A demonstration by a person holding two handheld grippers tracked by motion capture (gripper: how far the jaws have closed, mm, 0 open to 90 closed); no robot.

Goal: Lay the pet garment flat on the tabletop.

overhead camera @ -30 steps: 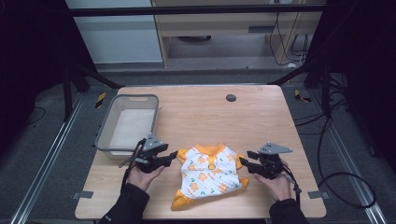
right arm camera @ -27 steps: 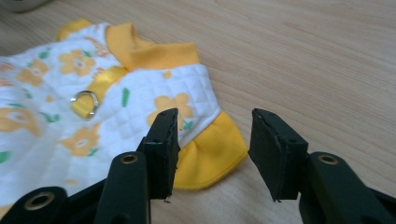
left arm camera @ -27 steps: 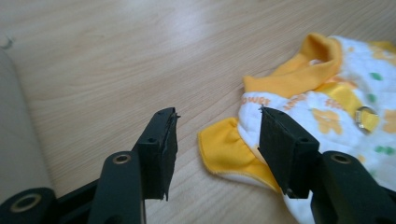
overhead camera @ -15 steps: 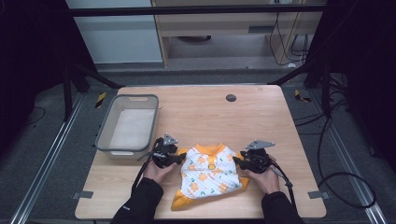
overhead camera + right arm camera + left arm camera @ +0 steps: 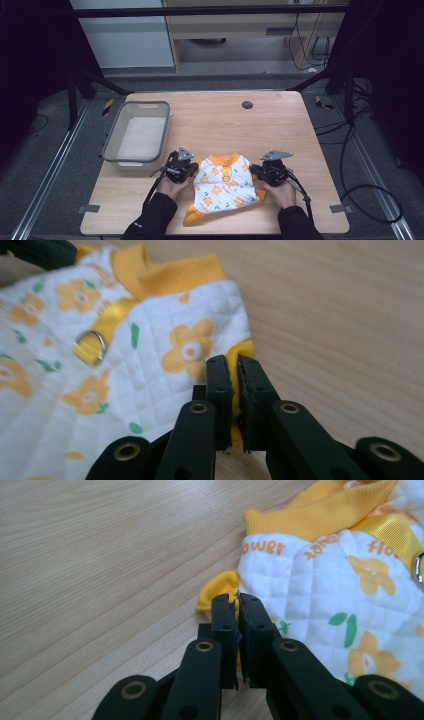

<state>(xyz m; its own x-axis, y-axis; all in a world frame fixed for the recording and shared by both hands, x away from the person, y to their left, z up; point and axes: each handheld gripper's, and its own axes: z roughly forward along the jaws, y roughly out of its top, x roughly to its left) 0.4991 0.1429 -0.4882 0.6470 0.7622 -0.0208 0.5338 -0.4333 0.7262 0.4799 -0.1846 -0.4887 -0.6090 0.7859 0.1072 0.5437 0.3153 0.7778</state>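
A small white quilted garment (image 5: 223,186) with orange flowers and yellow ribbed trim lies flat near the table's front edge. My left gripper (image 5: 192,171) is at its left side; its jaws have just been closing and now pinch the yellow sleeve cuff (image 5: 220,587) between the pads. My right gripper (image 5: 253,171) is at the garment's right side; its jaws have also just been closing and clamp the yellow cuff (image 5: 242,351) there. A metal ring on a yellow ribbon (image 5: 90,347) sits on the garment's chest.
A grey plastic bin (image 5: 138,134) stands on the wooden table (image 5: 225,120) to the left of the garment, close to my left gripper. A dark round grommet (image 5: 247,104) is set in the table's far side. Bare wood lies behind the garment.
Both hands moved inward to the garment's sides, the left one also sinking toward the table. Both pairs of jaws went from apart to shut on the cuffs.
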